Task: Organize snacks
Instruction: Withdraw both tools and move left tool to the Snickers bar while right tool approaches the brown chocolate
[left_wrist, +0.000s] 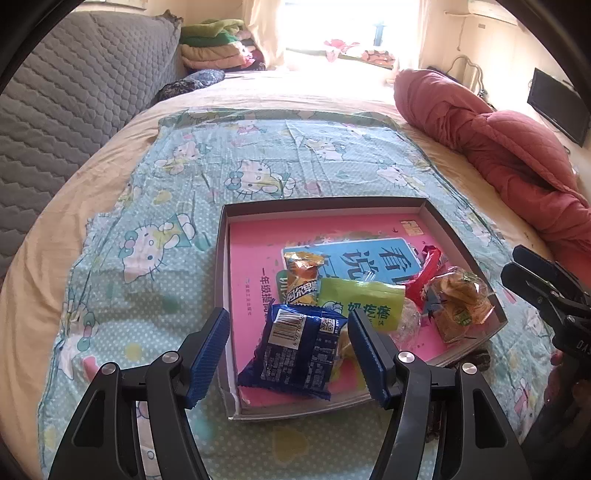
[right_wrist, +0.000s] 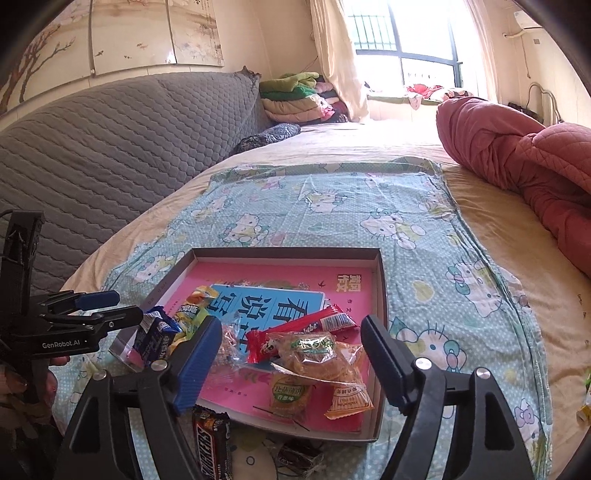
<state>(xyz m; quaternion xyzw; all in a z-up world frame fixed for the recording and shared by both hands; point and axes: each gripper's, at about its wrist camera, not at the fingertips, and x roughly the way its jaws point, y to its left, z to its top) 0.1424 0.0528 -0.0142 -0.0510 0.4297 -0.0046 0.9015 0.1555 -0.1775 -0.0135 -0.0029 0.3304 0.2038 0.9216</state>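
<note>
On bed, over shallow box (left_wrist: 221, 258): left gripper (left_wrist: 288, 343) jaws spread, blue packet (left_wrist: 299, 354) lying loose between, barcode up. Right gripper (right_wrist: 291, 354) jaws spread above clear-wrapped yellow pastries (right_wrist: 314, 350), not touching. Snickers bar (right_wrist: 212, 446) outside box, near edge.

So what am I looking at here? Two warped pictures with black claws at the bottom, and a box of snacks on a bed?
Each picture comes from a fisheye camera on a hand-held gripper, looking along its fingers. A person holds one in each hand. The left gripper hangs open over a blue packet in the shallow box. The right gripper is open above clear-wrapped pastries and a red bar. Neither holds anything. A Snickers bar lies outside the box on the cartoon-cat cloth.
</note>
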